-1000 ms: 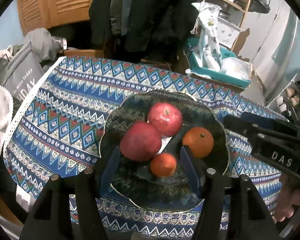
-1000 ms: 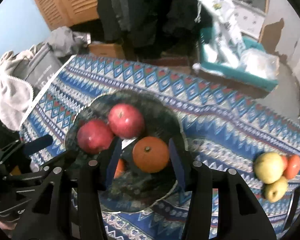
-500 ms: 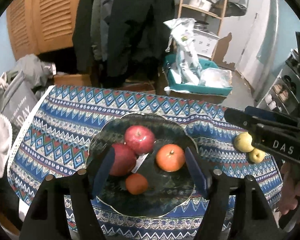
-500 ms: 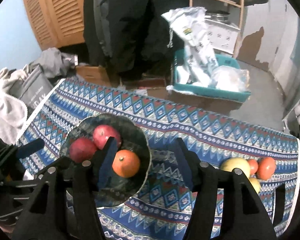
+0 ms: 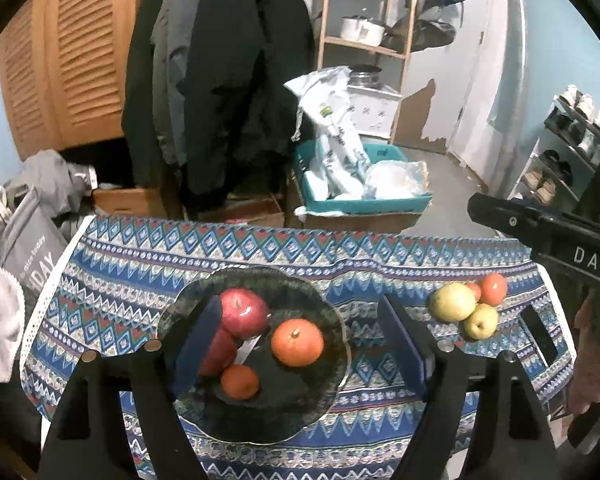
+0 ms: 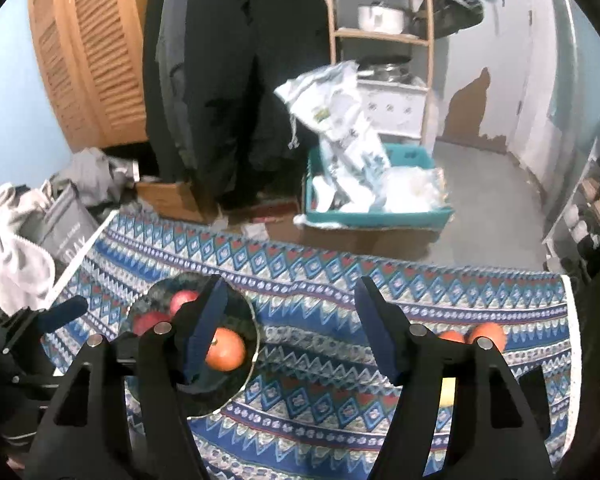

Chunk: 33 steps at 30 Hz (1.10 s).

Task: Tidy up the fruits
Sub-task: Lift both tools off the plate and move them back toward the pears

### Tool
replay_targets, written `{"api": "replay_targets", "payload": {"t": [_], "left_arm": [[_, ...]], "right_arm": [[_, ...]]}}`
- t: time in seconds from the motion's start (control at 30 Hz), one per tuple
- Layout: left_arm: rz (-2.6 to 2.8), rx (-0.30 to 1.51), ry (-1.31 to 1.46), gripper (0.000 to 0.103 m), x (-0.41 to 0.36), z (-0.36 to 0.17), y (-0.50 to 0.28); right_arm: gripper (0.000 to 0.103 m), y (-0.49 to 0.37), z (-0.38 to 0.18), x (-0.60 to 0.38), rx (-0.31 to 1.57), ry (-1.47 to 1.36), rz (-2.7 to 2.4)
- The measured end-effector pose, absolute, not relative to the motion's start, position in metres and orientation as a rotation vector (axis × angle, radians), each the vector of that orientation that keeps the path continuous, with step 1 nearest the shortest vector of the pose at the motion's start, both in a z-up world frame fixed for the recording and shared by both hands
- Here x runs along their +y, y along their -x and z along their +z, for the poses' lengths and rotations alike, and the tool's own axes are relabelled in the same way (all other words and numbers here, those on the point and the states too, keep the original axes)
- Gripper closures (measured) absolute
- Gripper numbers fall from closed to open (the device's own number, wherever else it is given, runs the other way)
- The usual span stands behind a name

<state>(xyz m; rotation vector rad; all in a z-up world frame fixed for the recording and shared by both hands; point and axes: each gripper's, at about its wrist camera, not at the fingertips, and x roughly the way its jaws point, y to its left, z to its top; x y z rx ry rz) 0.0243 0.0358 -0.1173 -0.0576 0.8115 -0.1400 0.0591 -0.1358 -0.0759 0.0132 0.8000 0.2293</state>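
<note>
A: Fruits? Two red apples (image 5: 244, 312), two oranges (image 5: 297, 342) in the dark scalloped glass plate (image 5: 256, 420); loose yellow-green apples (image 5: 452, 302) and tomatoes (image 5: 493, 289) lie well apart on the patterned blue cloth (image 5: 140, 264).
B: Grippers?
A: Left gripper (image 5: 300, 344) and right gripper (image 6: 290, 326) both spread apart, empty.
B: Tip?
A: Probably centre on one loose fruit, close gently.

A plate (image 5: 332, 312) sat on the tablecloth (image 5: 140, 264), left of centre. In it lay two apples (image 5: 242, 312) on the left and two oranges (image 5: 297, 342) — the smaller one nearest the camera. Well to the right on the cloth, a cluster of fruit (image 5: 466, 306) lay touching. Behind the table stood a crate (image 5: 364, 204) — bags in it — with coats (image 5: 228, 80) to its left and a shelf (image 5: 364, 40) behind it.
</note>
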Motion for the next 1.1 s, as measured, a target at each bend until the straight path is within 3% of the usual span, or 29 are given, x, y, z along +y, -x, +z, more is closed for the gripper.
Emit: {"api": "replay_targets", "payload": {"t": [0.1, 1.1], "left_arm": [[-0.15, 0.785, 0.055, 0.016, 0.028, -0.106, -0.021], [-0.246, 0.619, -0.031, 0.012, -0.052, -0.041, -0.002]], "right_arm": [[0.032, -0.053, -0.063, -0.147, 0.765, -0.021, 0.209], [0.024, 0.002, -0.008, -0.248, 0.592, -0.072, 0.071]]}}
